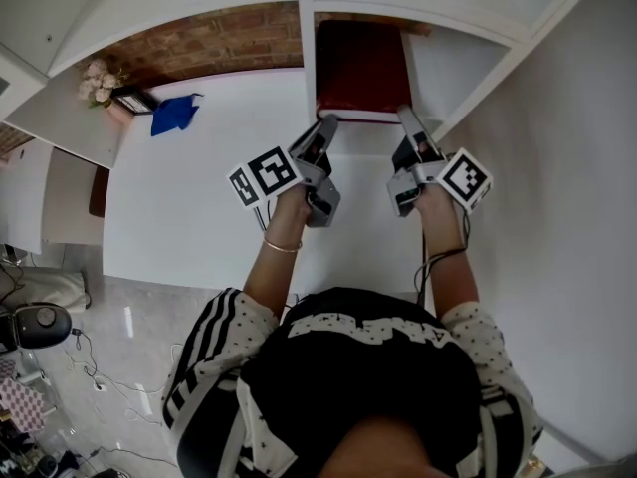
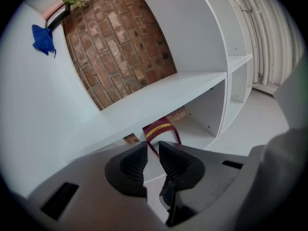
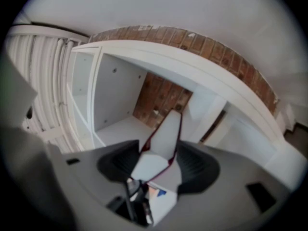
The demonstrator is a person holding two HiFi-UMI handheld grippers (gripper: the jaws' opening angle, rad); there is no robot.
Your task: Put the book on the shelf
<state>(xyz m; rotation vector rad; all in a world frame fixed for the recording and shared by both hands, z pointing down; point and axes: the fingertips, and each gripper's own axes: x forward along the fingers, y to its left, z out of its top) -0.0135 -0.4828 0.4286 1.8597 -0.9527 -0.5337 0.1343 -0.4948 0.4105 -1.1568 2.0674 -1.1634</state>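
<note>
A dark red book (image 1: 358, 63) lies in a compartment of the white shelf (image 1: 249, 197), its white page edge facing me. My right gripper (image 1: 406, 118) is at its near right corner and shut on it. In the right gripper view the book (image 3: 166, 134) fills the gap of the right gripper (image 3: 161, 148). My left gripper (image 1: 324, 125) is at the near left corner. In the left gripper view the book (image 2: 159, 129) shows a gold-trimmed end, and a thin red edge runs into the narrow gap of the left gripper (image 2: 153, 150).
A white divider (image 1: 308, 58) splits the book's compartment from a wider one on the left. That one holds a blue cloth (image 1: 174, 113), a dark frame (image 1: 134, 98) and pale flowers (image 1: 98, 80). A brick wall (image 1: 209, 43) backs the shelf. Cables and a black device (image 1: 40, 325) lie on the floor.
</note>
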